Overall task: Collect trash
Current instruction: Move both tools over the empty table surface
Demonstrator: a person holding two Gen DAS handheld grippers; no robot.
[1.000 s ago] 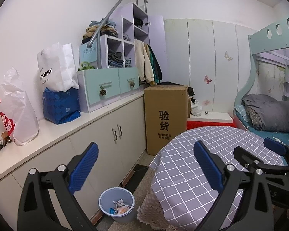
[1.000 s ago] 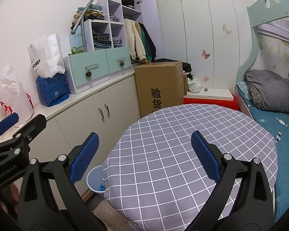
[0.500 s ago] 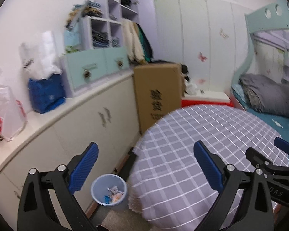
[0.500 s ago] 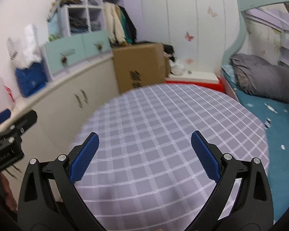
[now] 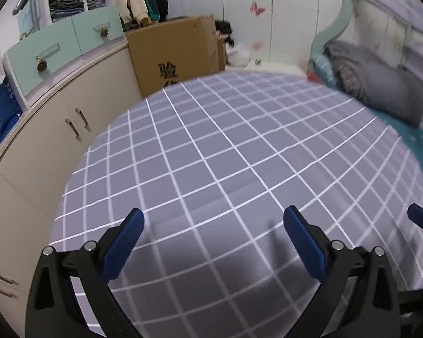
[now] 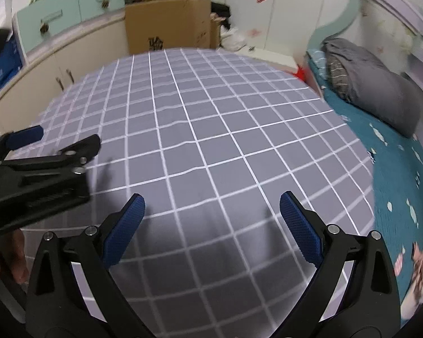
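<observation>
Here, two tongs, left tongs [image 5: 213,222] and right tongs [image 6: 211,205], both spread wide, empty, above one checked table [image 5: 225,146], one cardboard box [image 5: 177,53].

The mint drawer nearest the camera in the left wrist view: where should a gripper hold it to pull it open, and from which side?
Probably the clear bar handle on the front of the mint drawer. It lies horizontal and stands off the panel, so come straight at the front, one finger above and one below. Avoid the pine cone hanging under it.
</observation>
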